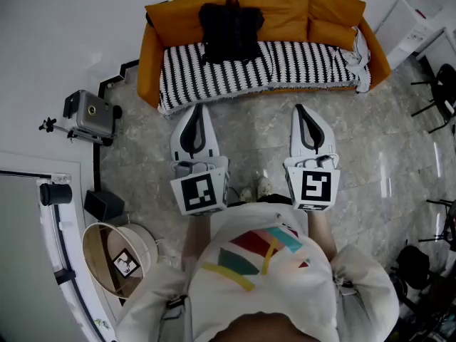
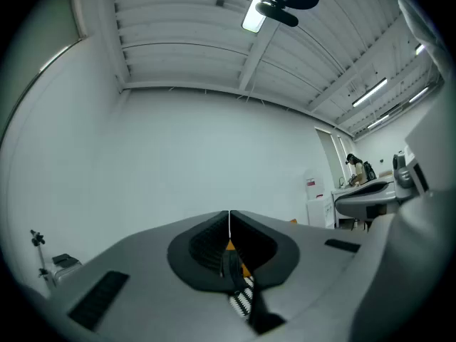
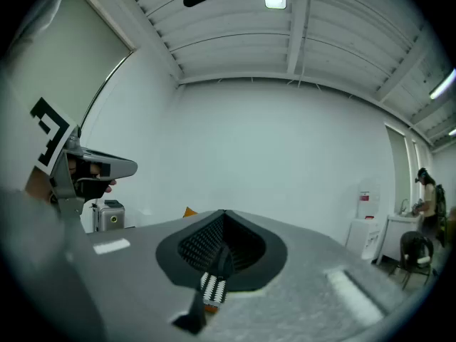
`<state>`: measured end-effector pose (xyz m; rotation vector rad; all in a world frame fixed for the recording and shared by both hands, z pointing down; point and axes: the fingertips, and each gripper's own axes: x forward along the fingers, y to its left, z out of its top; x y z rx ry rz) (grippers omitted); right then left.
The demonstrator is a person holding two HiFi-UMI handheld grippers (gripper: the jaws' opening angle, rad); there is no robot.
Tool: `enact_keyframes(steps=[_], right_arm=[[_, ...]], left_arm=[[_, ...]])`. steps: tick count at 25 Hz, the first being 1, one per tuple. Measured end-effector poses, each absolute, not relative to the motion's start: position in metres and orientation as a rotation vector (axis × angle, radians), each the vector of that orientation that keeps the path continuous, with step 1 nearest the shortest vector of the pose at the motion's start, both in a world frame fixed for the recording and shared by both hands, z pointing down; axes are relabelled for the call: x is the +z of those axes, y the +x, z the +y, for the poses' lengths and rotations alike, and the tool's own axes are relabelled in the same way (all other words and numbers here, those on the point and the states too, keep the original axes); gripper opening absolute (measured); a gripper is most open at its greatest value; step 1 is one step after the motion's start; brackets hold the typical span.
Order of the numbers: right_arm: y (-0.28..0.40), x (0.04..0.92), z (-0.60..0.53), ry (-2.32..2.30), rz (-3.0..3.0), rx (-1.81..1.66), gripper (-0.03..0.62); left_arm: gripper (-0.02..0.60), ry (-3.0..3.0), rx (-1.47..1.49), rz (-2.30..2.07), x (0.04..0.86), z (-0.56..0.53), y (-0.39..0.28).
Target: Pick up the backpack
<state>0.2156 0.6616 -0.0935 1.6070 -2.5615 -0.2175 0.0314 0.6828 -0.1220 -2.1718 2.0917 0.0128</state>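
Observation:
A black backpack (image 1: 229, 30) leans upright against the back cushions of an orange sofa (image 1: 285, 16) covered with a black-and-white striped throw. It sits left of the sofa's middle. Both grippers are held level over the stone floor, short of the sofa and apart from the backpack. My left gripper (image 1: 198, 110) points toward the sofa's left part, its jaws pressed together with nothing in them. My right gripper (image 1: 299, 108) is shut and empty too, aimed at the sofa's middle. In the gripper views the left gripper (image 2: 229, 223) and right gripper (image 3: 223, 216) show only a sliver of the sofa past their closed jaws.
A silver camera on a tripod (image 1: 89, 114) stands at the left by the wall. A round tub (image 1: 117, 256) sits at the lower left. White cabinets (image 1: 420, 13) and black chairs (image 1: 442, 84) are at the right. A person (image 3: 426, 191) stands far off by a counter.

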Motion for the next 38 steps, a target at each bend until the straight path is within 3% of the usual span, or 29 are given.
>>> enact_keyframes(steps=[38], right_arm=[[0.244, -0.09, 0.595, 1.498, -2.685, -0.241, 0.005]], left_arm=[[0.017, -2.113, 0.069, 2.114, -0.127, 0.612, 0.072]])
